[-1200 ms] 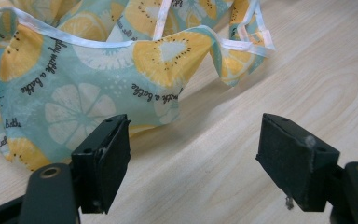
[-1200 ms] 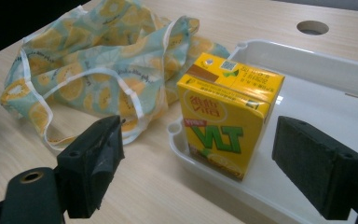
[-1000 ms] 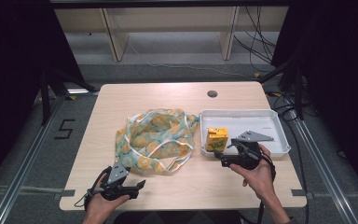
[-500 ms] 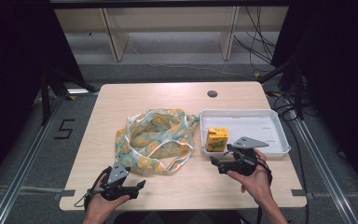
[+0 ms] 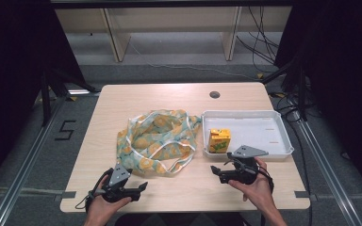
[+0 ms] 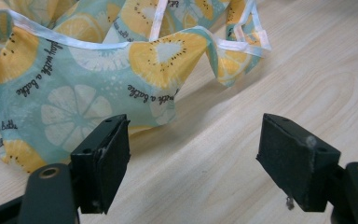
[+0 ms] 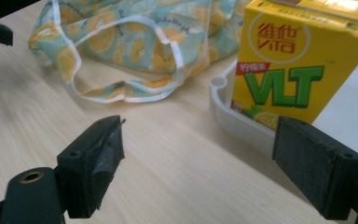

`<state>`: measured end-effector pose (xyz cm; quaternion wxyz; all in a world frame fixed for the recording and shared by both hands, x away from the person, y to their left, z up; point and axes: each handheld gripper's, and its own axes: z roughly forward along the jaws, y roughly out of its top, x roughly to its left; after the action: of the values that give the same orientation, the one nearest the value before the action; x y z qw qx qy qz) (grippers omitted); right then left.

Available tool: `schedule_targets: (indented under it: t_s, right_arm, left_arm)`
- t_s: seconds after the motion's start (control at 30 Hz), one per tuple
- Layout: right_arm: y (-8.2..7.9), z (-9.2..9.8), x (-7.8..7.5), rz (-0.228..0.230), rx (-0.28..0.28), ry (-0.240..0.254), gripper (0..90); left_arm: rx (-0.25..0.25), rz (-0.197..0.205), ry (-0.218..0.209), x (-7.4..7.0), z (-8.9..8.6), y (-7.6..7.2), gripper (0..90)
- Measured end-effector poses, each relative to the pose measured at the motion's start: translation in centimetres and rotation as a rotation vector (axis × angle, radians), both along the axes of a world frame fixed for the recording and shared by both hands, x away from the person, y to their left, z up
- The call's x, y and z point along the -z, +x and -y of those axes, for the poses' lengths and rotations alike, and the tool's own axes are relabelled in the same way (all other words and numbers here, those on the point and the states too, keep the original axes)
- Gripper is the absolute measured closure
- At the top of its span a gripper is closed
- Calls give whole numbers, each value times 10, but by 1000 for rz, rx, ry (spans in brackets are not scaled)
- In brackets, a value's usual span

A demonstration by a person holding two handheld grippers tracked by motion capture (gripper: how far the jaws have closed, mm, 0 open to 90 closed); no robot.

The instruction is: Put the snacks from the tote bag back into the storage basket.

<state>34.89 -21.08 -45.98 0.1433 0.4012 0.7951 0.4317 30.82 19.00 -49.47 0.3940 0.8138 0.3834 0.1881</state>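
Note:
A thin cloth bag printed with orange slices lies crumpled in the middle of the wooden table, white handles spread out. A yellow juice carton stands upright in the near left corner of a white tray. My left gripper rests near the front edge, open, pointing right below the bag. In the left gripper view the bag lies just beyond the open left gripper. My right gripper is open in front of the tray, pointing left. In the right gripper view the carton and tray rim lie just beyond the right gripper.
A round cable hole sits near the table's far edge. Shelf legs and cables stand on the floor behind the table. Bare tabletop lies between the two grippers along the front edge.
The right gripper has drawn back from the tray toward the table's front edge and sunk lower. The left gripper, bag and carton have stayed put.

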Motion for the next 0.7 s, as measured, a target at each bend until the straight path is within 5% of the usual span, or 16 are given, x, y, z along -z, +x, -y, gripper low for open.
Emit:
schedule_targets:
  t_s: [0.4,0.7]
  right_arm:
    - [-13,-1,11,22,-53,-13,175]
    - [-21,-1,23,-17,-59,-28,176]
  left_arm:
    - [5,-3,1,0,1,0,244]
    - [17,3,10,1,1,1,244]
